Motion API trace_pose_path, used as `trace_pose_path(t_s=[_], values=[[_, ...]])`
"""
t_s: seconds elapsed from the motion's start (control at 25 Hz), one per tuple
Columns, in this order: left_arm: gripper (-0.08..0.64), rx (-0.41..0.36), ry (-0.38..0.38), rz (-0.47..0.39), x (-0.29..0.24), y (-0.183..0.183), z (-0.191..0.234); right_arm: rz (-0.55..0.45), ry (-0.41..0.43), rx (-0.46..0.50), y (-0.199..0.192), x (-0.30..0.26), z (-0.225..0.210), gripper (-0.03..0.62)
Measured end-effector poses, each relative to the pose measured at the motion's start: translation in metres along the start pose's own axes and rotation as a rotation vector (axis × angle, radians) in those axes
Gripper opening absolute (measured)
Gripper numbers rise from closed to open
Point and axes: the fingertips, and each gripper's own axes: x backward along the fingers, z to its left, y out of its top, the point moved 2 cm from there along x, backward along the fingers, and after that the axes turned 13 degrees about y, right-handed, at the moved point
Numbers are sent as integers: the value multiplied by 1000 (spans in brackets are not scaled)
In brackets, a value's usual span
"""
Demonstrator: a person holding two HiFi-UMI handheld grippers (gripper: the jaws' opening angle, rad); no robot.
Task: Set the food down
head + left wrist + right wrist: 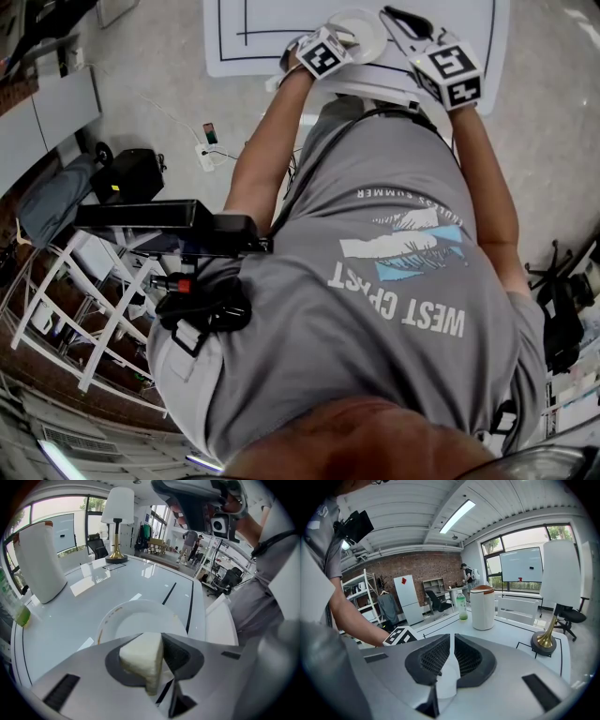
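Fingers (183, 654) of our left gripper (157, 660) pinch a pale wedge of food (139, 654), held just above the white plate (140, 613) on the desk (89, 599) (a white jug (40, 562) and lamp (117, 522) stand farther back). Those of our right gripper (451, 654) sit almost closed, empty.

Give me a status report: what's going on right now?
Left gripper shut on pale wedge of food. Wedge held over round white plate. Right gripper jaws close together, empty. Nothing blocking plate.

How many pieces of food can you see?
1. The pale wedge of food is pinched in the left gripper, right over the white plate. More might be hidden behind the jaws.
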Motion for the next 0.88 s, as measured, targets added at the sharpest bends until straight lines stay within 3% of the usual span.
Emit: trace_pose_path(t_s=[0.28,0.6,0.88], values=[[98,-14,-12,1,-4,-1,-1,2,5,-1,-1,-3,2,11],[108,-28,37,-33,0,3,9,6,8,-2,-2,-10,5,11],[186,-30,93,-64,4,5,21,8,10,-6,-2,-15,5,11]])
